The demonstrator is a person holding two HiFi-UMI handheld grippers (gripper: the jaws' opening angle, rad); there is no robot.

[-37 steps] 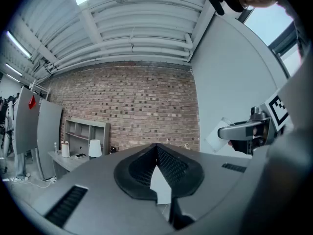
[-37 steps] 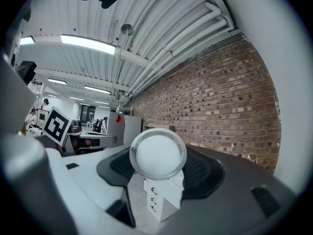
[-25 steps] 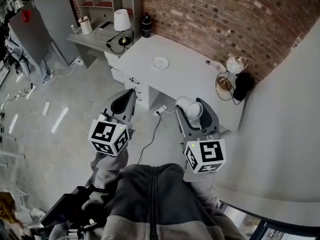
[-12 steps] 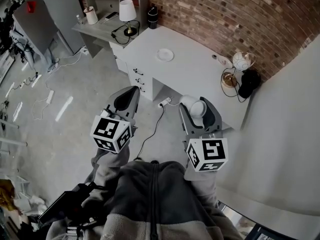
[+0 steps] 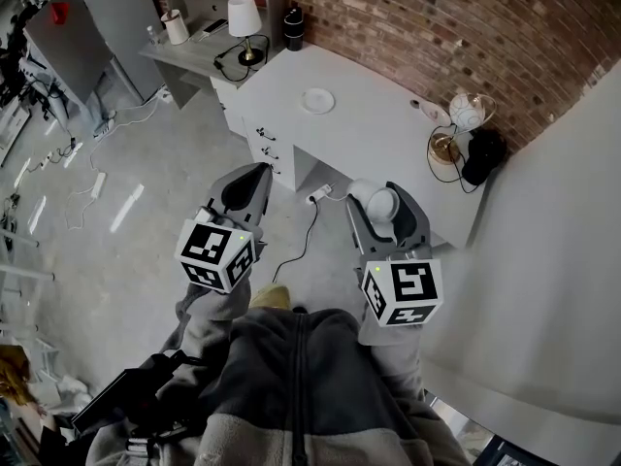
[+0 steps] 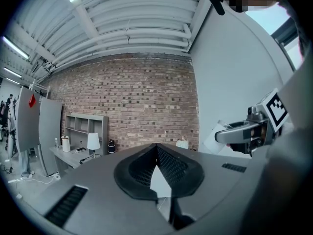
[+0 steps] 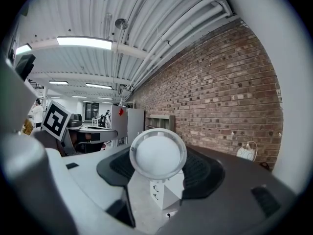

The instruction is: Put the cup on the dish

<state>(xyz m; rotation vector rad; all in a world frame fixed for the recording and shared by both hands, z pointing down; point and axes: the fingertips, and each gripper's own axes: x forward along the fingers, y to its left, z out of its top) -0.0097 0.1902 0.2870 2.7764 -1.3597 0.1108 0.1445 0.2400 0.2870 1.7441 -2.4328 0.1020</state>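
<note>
One cup (image 5: 377, 207) in level right claw (image 5: 381, 199)

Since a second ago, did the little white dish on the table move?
No. The dish keeps its spot on the table, just as close to the table's left end and back edge. Only the head view shifted.

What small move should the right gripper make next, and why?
Probably carry the cup forward over the desk toward the dish: the right gripper grips the cup, while the dish sits empty on the desk, well ahead.
</note>
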